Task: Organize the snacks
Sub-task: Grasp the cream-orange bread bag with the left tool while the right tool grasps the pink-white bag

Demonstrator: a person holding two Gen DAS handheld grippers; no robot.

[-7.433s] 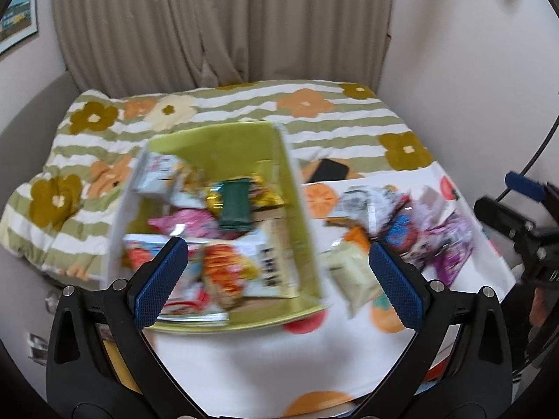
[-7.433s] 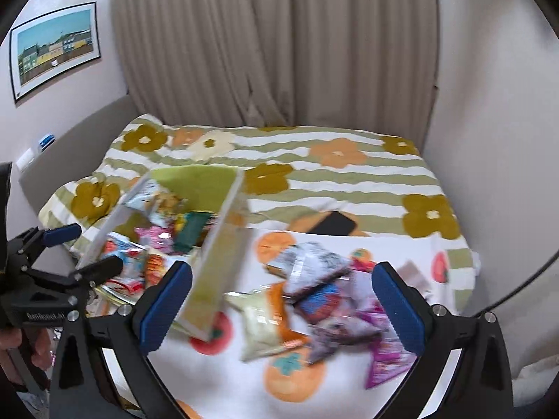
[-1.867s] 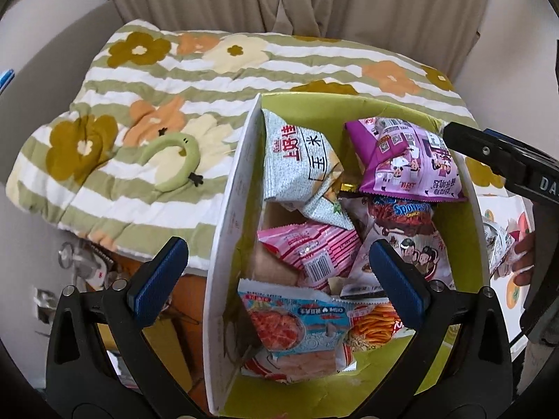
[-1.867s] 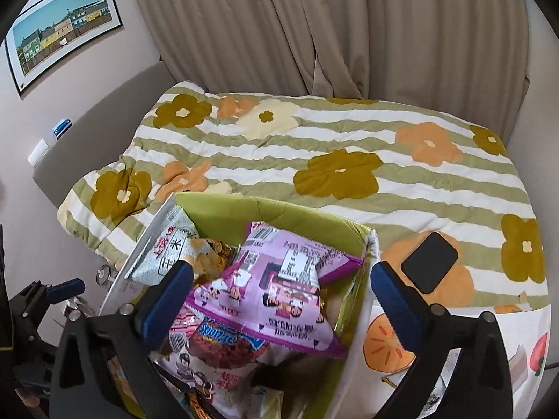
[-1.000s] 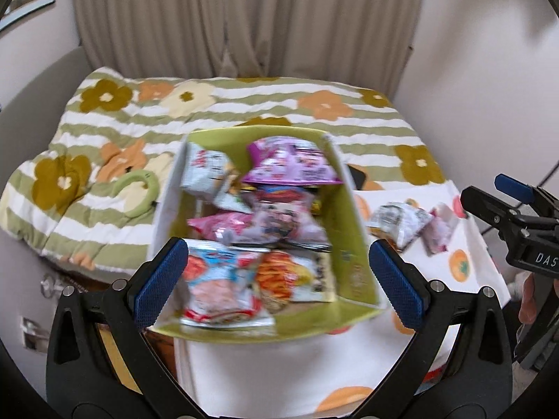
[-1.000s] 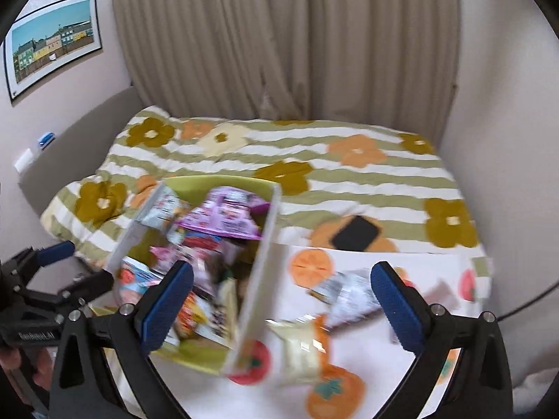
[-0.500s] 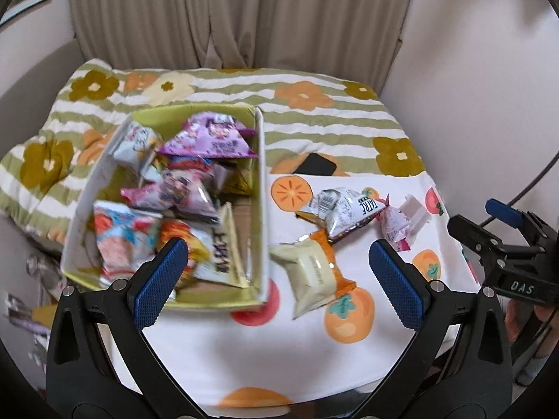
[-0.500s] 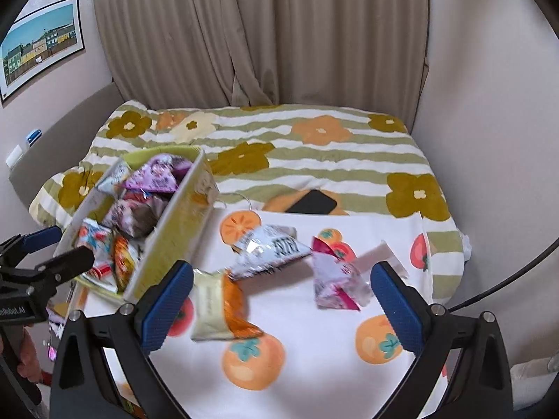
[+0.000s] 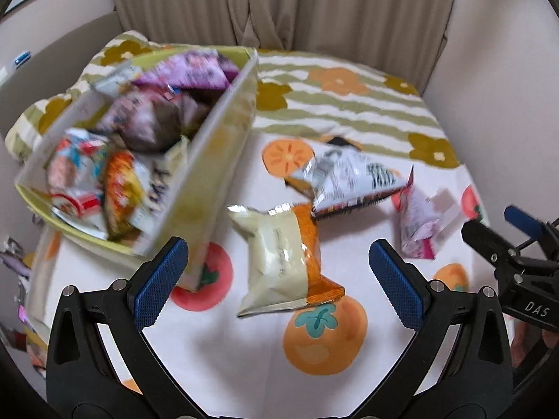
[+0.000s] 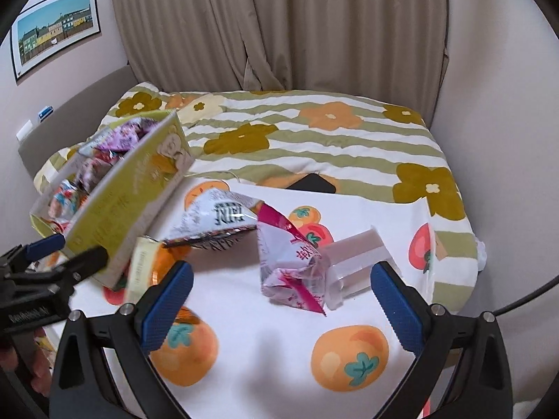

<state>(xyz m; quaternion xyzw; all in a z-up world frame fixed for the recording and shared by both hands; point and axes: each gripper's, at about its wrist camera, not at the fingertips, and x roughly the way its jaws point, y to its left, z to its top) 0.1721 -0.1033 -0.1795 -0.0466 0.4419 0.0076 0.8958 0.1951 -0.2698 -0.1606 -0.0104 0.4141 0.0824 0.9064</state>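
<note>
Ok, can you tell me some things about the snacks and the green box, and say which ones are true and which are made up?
1. The green box has snack packets in it. True.
2. Both the left gripper and the right gripper are squeezing a snack. False: both are open and hold nothing.
3. A cream and orange packet lies on the white cloth outside the box. True.
4. The black phone is inside the box. False: it lies on the striped blanket, at the cloth's far edge.
5. The pink packet lies next to a clear plastic packet. True.
</note>
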